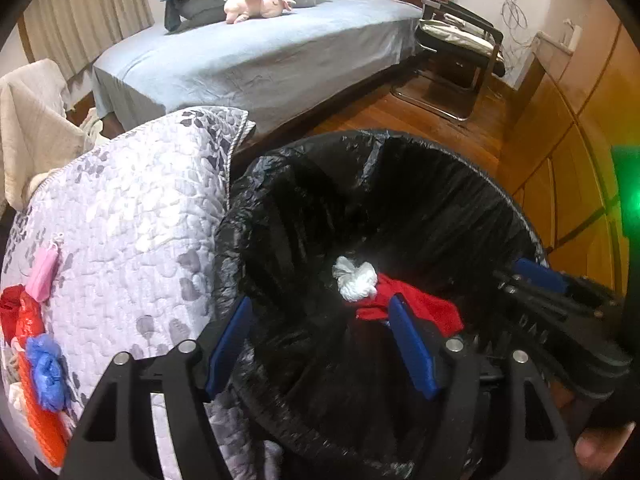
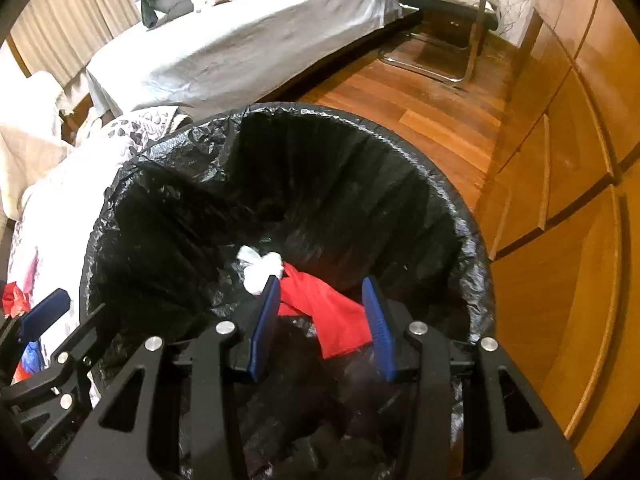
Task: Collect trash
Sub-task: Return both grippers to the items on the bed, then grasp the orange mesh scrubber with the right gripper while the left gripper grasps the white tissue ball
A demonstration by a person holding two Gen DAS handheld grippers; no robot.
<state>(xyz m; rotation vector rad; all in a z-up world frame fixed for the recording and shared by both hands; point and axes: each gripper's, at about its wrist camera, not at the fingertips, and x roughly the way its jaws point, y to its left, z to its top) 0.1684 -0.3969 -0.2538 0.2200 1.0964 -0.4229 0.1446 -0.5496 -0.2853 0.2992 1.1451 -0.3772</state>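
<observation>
A trash bin lined with a black bag (image 1: 280,184) (image 2: 360,128) stands on the wood floor. A red wrapper (image 1: 424,304) (image 2: 332,308) and a white crumpled tissue (image 1: 356,278) (image 2: 258,266) lie inside it. My left gripper (image 1: 320,344) is open, its jaws astride the bin's near left rim. My right gripper (image 2: 324,328) is open over the bin, the red wrapper loose between its fingers; it also shows in the left wrist view (image 1: 540,280). More trash lies on the quilt: a red bag (image 1: 16,312), a blue bag (image 1: 46,368), an orange net (image 1: 44,420) and a pink item (image 1: 42,276).
A patterned quilt (image 1: 132,216) covers a surface left of the bin. A bed (image 1: 256,56) with a pink plush toy (image 1: 256,2) stands behind. A metal chair (image 1: 460,52) is at the back right. Wooden cabinets (image 2: 568,208) line the right.
</observation>
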